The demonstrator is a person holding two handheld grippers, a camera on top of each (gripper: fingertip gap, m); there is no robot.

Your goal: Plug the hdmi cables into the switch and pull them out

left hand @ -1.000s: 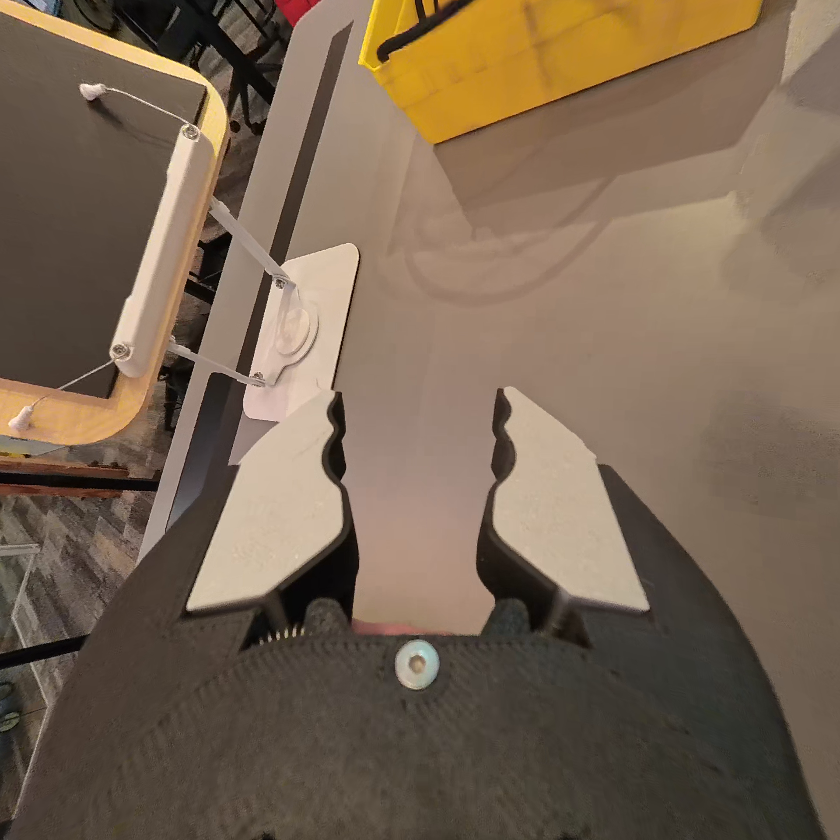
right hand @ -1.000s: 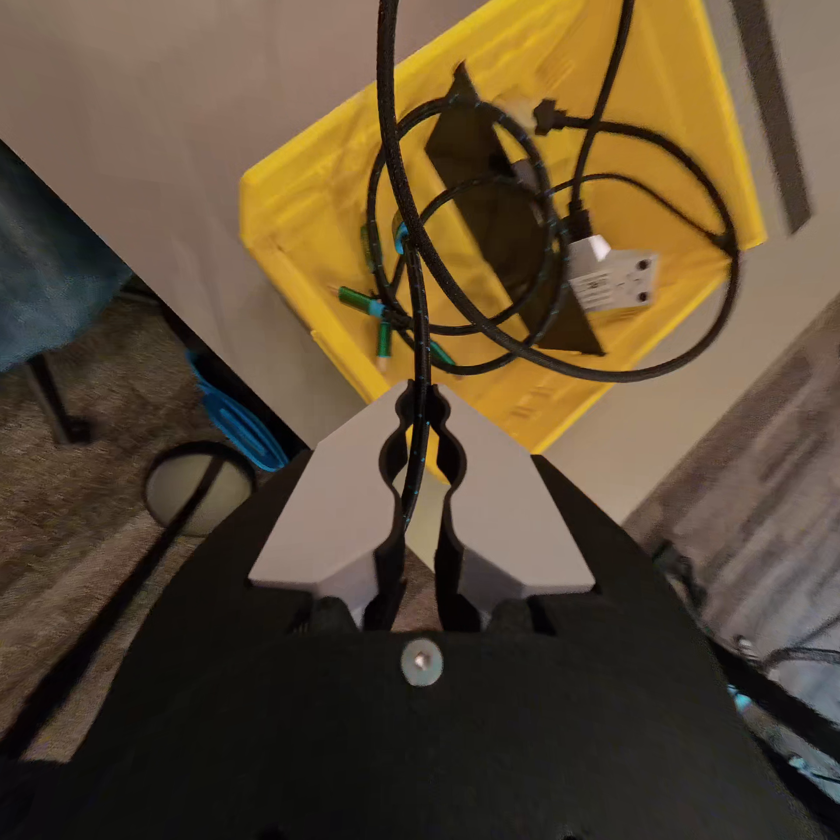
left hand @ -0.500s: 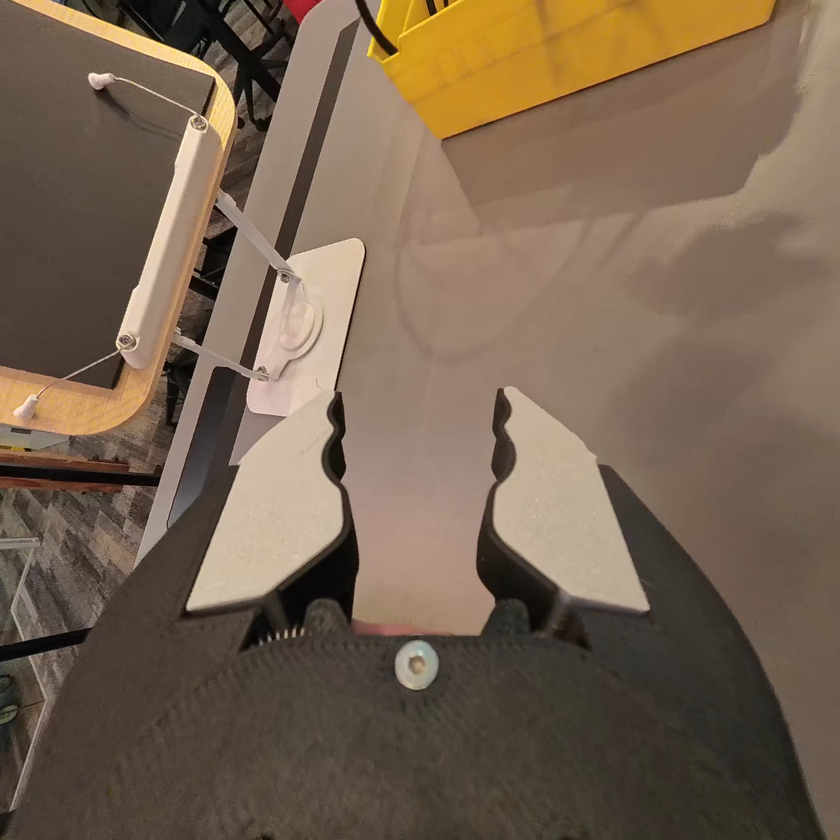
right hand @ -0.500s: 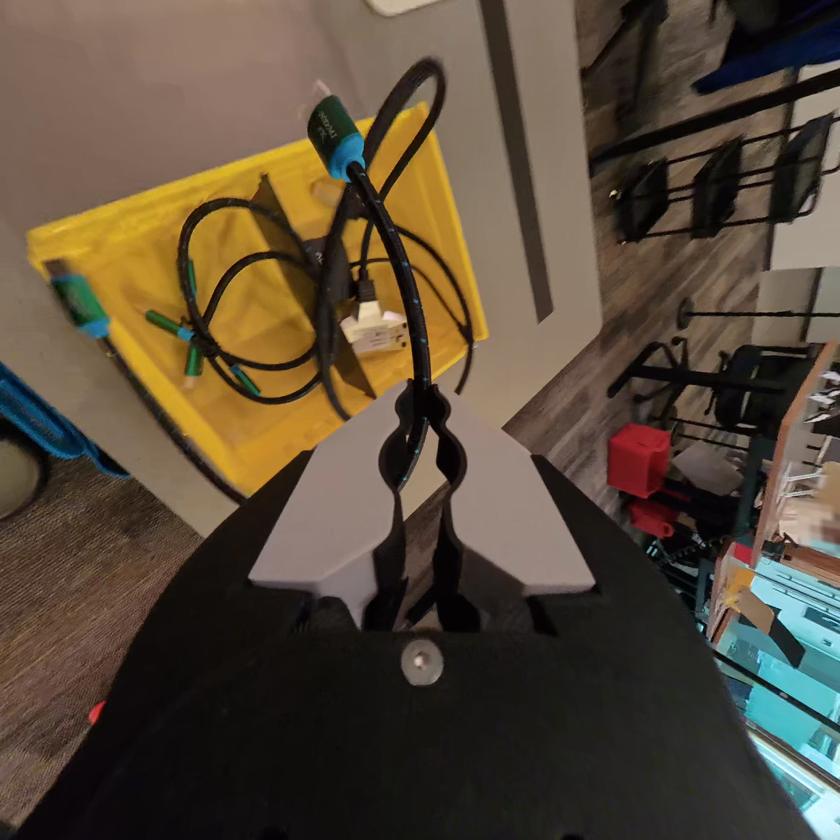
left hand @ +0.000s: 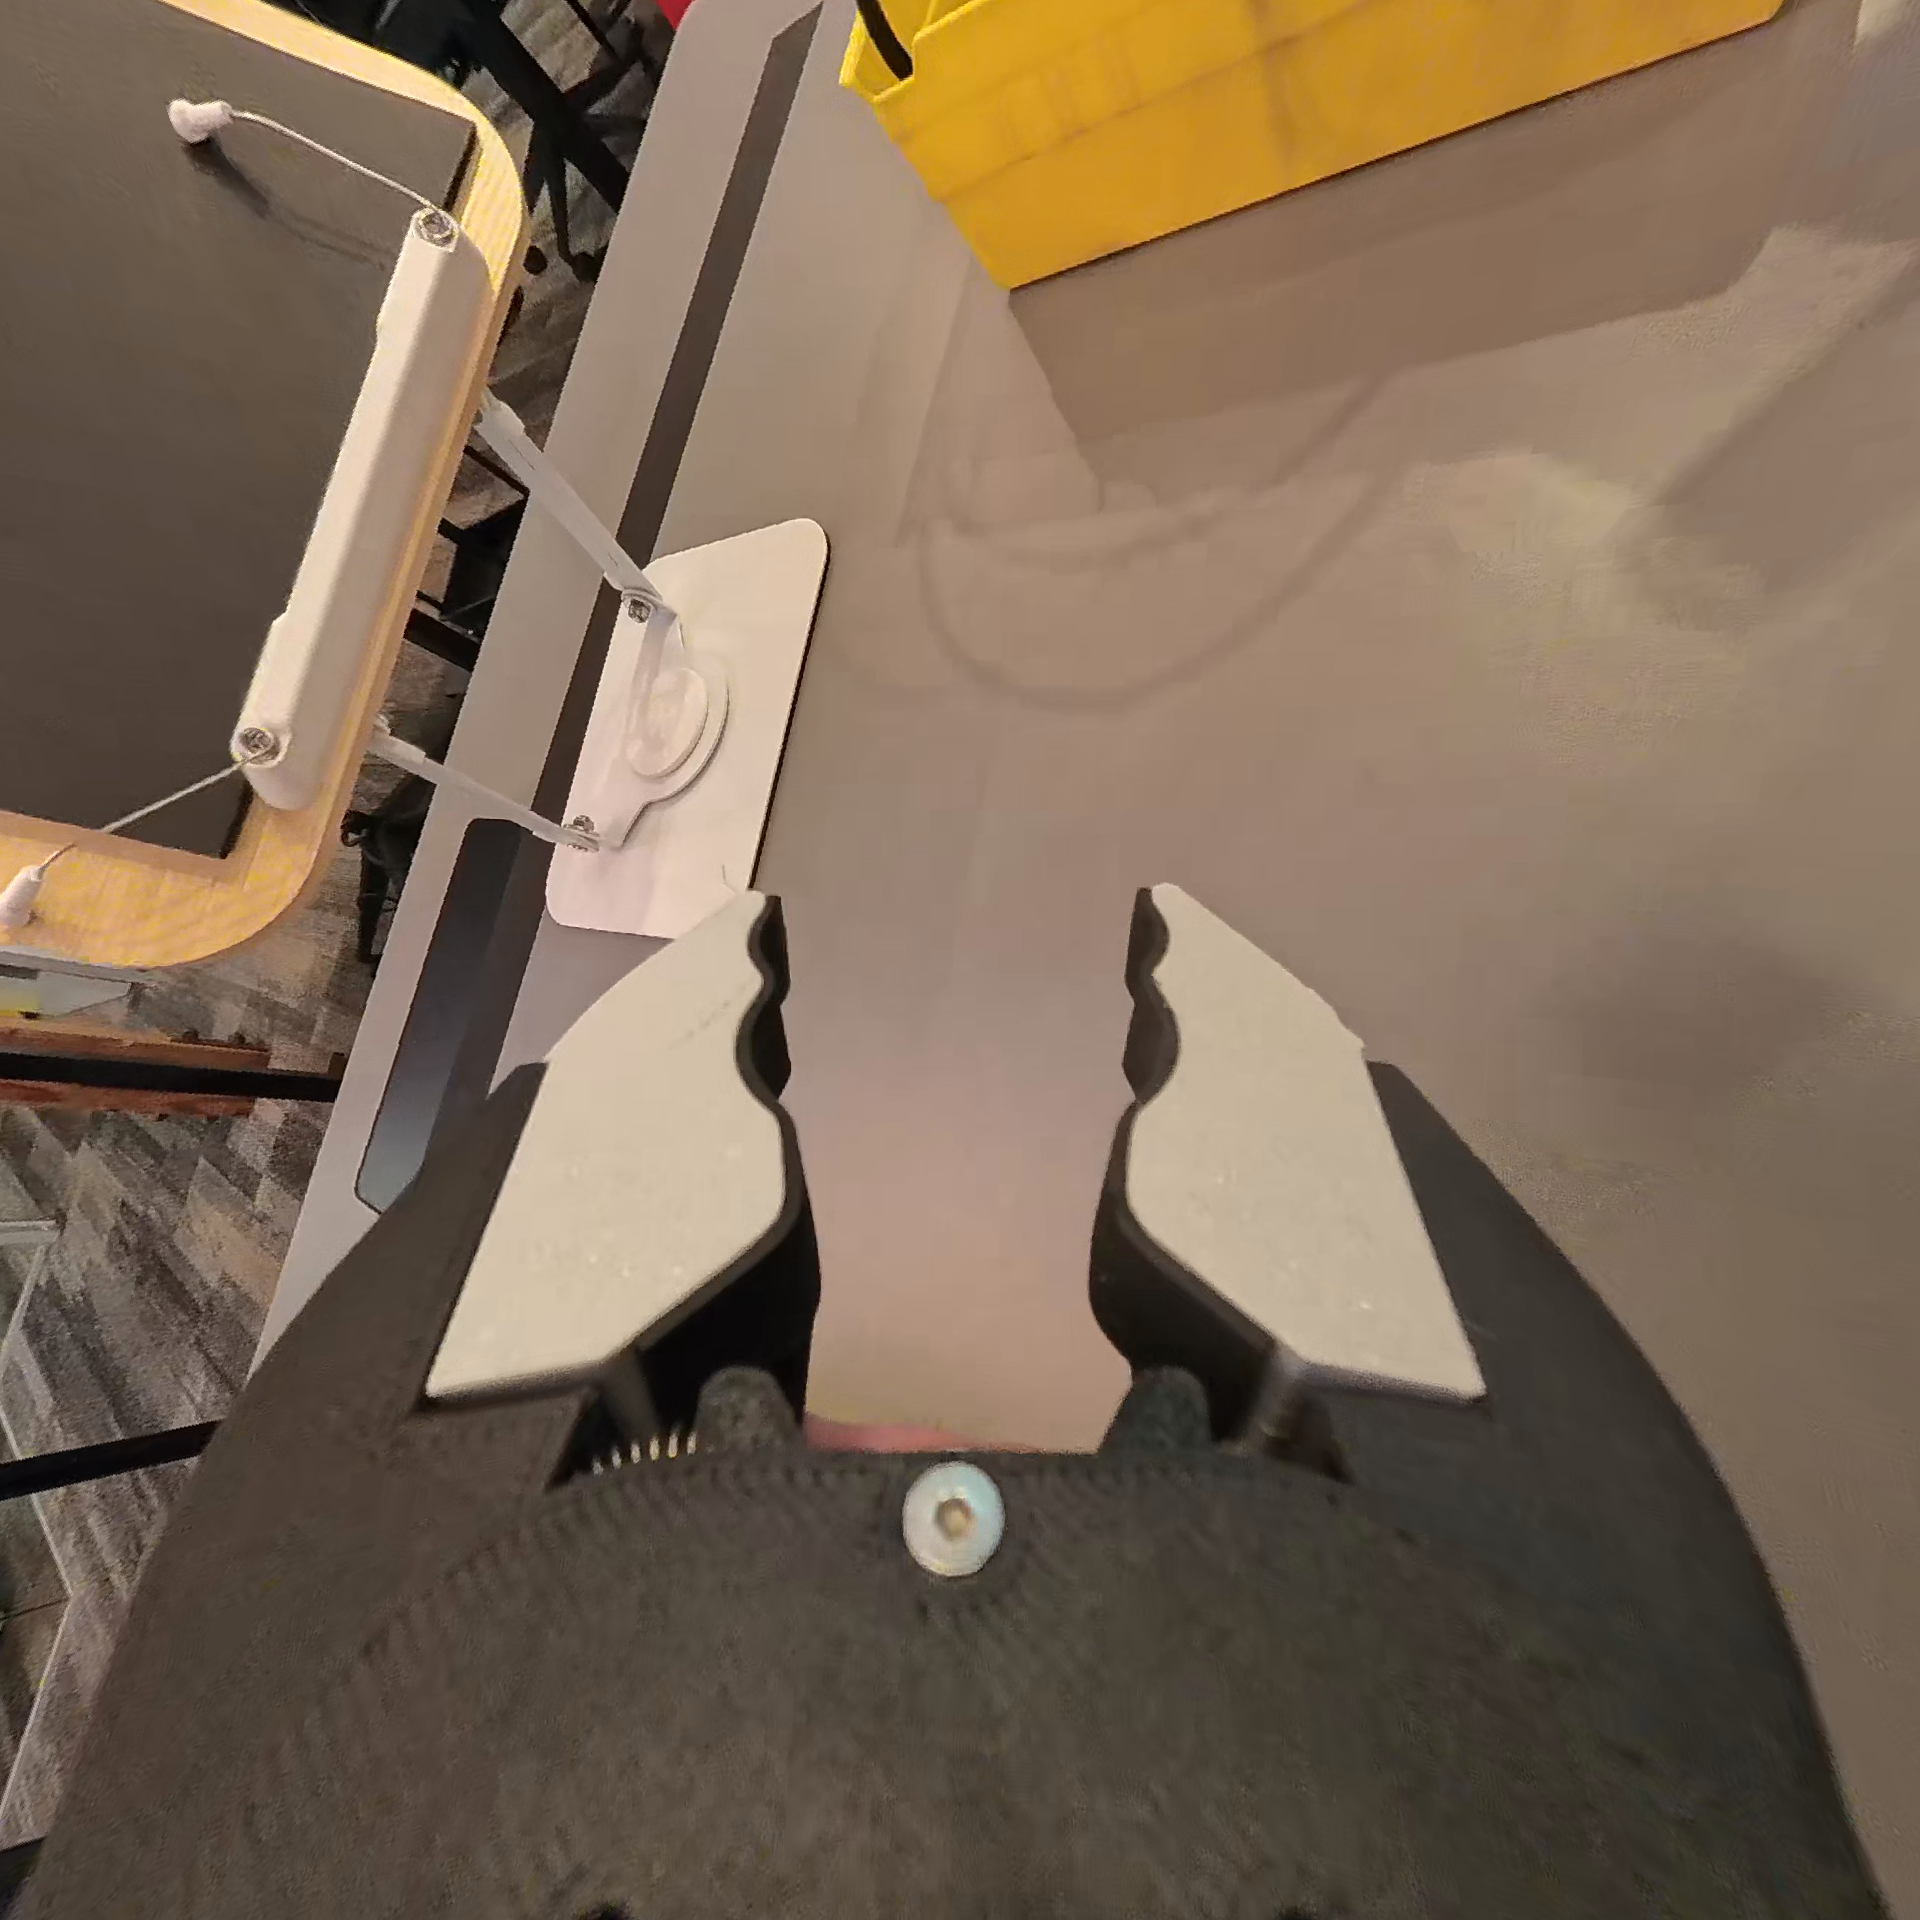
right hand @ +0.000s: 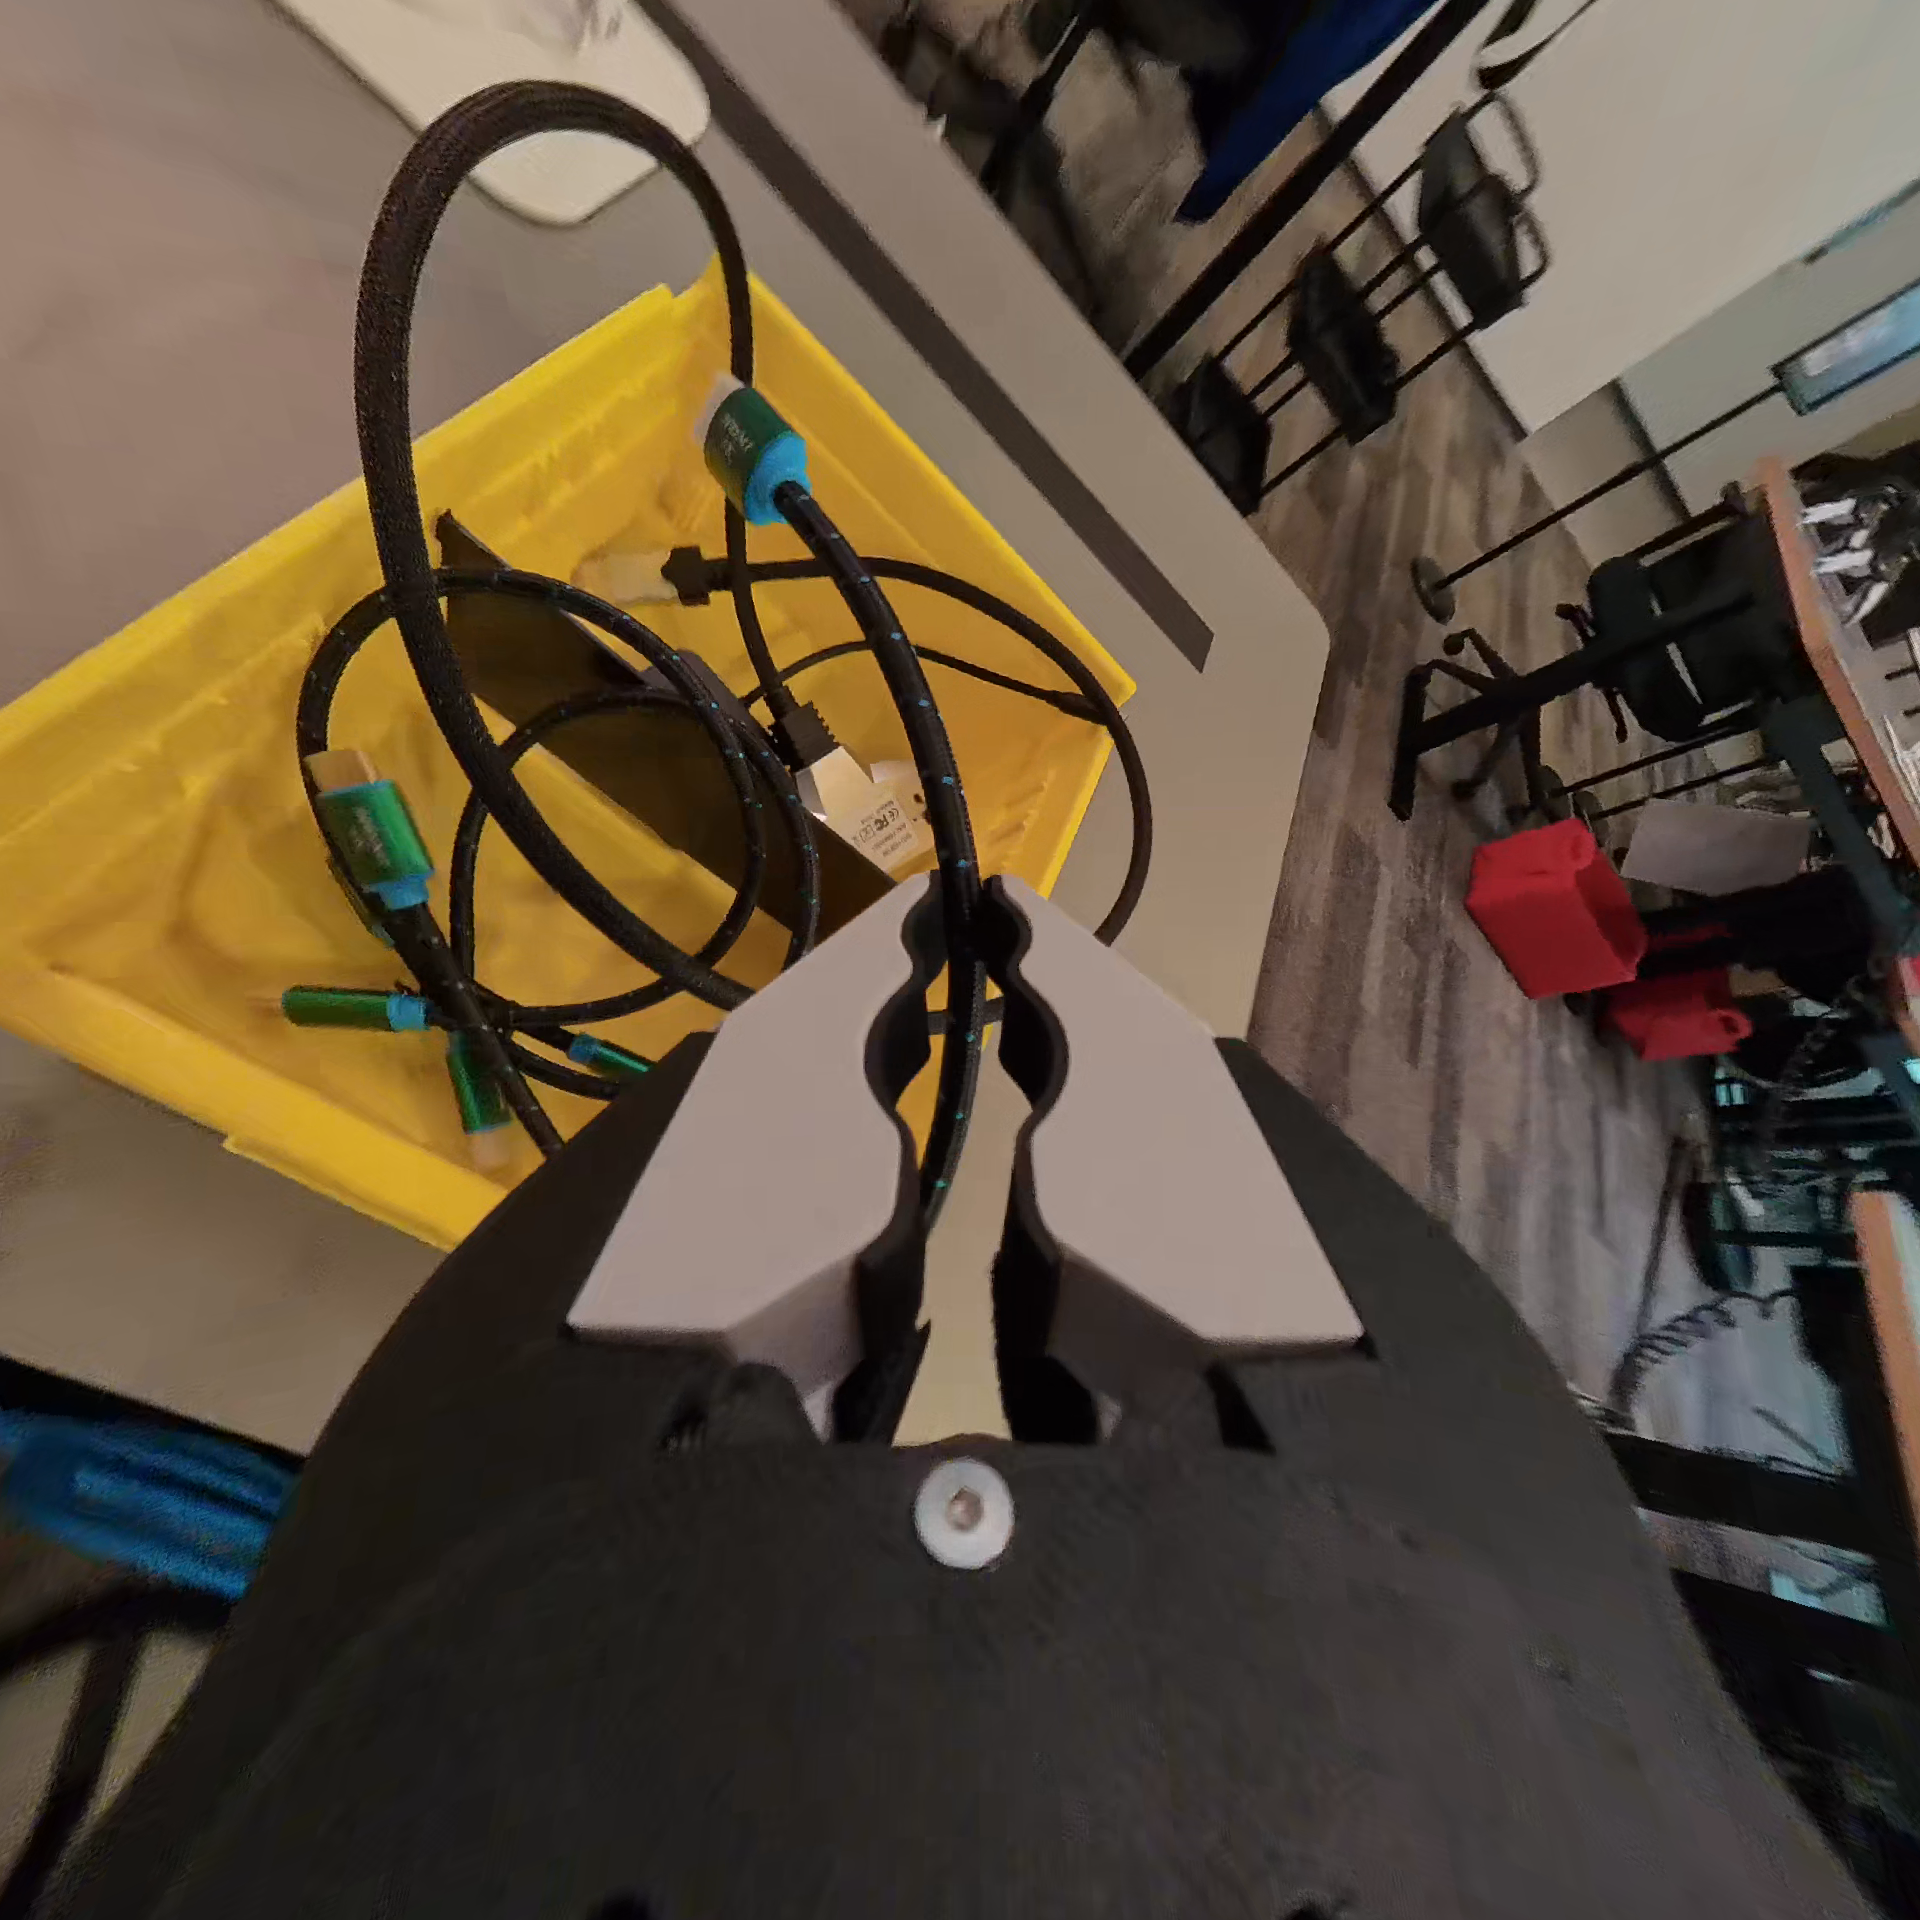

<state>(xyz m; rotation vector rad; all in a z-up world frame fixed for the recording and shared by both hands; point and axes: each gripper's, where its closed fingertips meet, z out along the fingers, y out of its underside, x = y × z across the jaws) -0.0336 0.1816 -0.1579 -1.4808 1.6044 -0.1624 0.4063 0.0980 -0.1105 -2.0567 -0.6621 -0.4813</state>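
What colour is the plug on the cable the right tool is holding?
The plug is green with a light blue collar, on a black braided cable; right wrist view shows it best.

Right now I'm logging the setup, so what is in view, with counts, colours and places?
bin: one, yellow, on the table
table: one, grey
HDMI cables: several, black braided, green plugs, mostly coiled in the bin
held cable: one, black, its plug lifted above the bin
switch: one, white, in the bin
white plate: one, at the table's edge
left tongs: open, empty
right tongs: shut on the held cable
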